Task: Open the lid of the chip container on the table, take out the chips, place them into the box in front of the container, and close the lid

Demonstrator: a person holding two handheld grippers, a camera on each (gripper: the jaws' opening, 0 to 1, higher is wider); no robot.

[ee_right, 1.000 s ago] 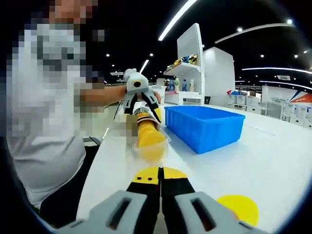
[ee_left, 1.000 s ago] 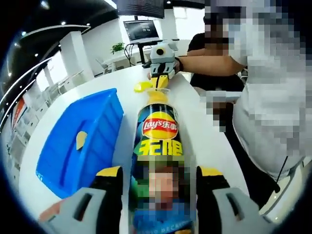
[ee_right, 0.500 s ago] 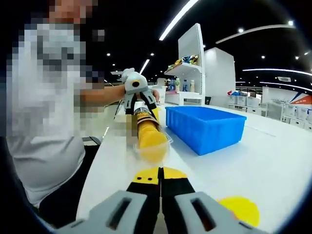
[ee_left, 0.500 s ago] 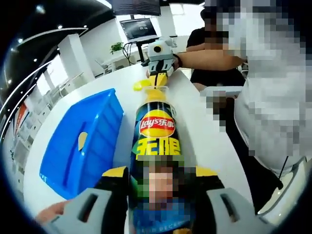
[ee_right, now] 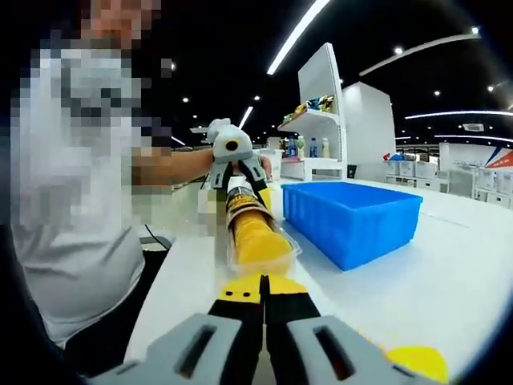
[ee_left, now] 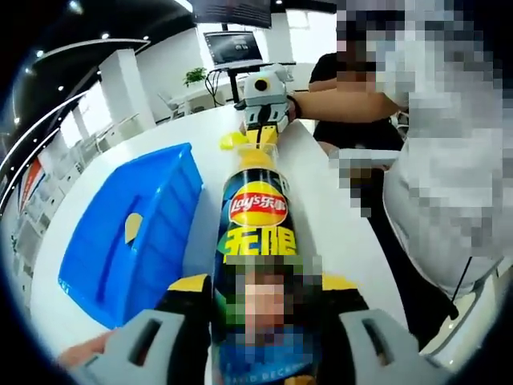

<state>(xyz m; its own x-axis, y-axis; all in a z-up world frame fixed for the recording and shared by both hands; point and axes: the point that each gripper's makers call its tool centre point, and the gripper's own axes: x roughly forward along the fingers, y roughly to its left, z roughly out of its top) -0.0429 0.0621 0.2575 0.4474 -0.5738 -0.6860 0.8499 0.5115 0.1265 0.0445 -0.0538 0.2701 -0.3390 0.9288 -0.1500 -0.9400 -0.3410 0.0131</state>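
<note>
Here's the chip container [ee_left: 256, 241], a tall Lay's can lying lengthwise over the white table [ee_left: 337, 216], and the left gripper [ee_left: 260, 337] has it firmly clamped, one yellow-tipped jaw pressed against each side of the can near its base. In the left gripper view the can runs straight away from the camera, and at its far mouth sits a clear tray of yellow chips [ee_left: 258, 154], partly drawn out of the can. Right at that far end is the right gripper [ee_left: 261, 132], its tips on the tray's edge.

In the right gripper view, the right gripper's [ee_right: 264, 290] jaws are pressed tight together, and the tray rim seems pinched between them, though the contact itself is hard to make out. Just beyond sits the tray of chips [ee_right: 258, 239], then the chip container [ee_right: 239, 200], with the left gripper [ee_right: 232, 164] gripping its far end, a person's arm behind it.

The blue box [ee_left: 132, 233] stands on the table just beside the can, to its left in the left gripper view, with one chip [ee_left: 133, 228] lying inside. The blue box [ee_right: 353, 220] appears again in the right gripper view. The yellow lid [ee_right: 418, 361] lies flat on the table [ee_right: 449, 273], off the can, near the right gripper; in the left gripper view the lid [ee_left: 232, 141] peeks out beside the can's mouth.
</note>
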